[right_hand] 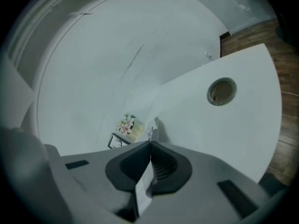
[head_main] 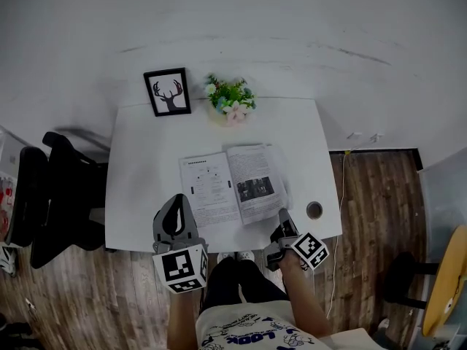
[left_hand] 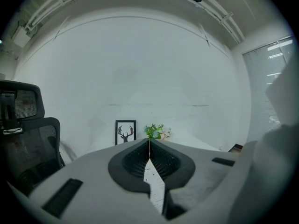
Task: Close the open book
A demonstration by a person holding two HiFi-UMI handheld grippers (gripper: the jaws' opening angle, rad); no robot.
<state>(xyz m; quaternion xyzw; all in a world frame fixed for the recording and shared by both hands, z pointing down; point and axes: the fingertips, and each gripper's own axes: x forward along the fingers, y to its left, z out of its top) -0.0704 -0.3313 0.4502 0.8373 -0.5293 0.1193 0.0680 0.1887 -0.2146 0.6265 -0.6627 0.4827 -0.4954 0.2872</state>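
An open book (head_main: 230, 184) lies flat on the white table (head_main: 146, 144), near its front edge. My left gripper (head_main: 178, 204) sits at the book's lower left corner. In the left gripper view its jaws (left_hand: 149, 142) are shut, with a printed page (left_hand: 155, 183) pinched between the pads. My right gripper (head_main: 284, 219) is at the book's lower right corner. In the right gripper view it (right_hand: 150, 144) is also shut on a page edge (right_hand: 144, 185), which rises a little off the table.
A framed deer picture (head_main: 168, 91) and a small flower pot (head_main: 230, 99) stand at the table's back edge. A round cable hole (head_main: 314, 210) is at the front right. A black office chair (head_main: 51, 195) stands left of the table.
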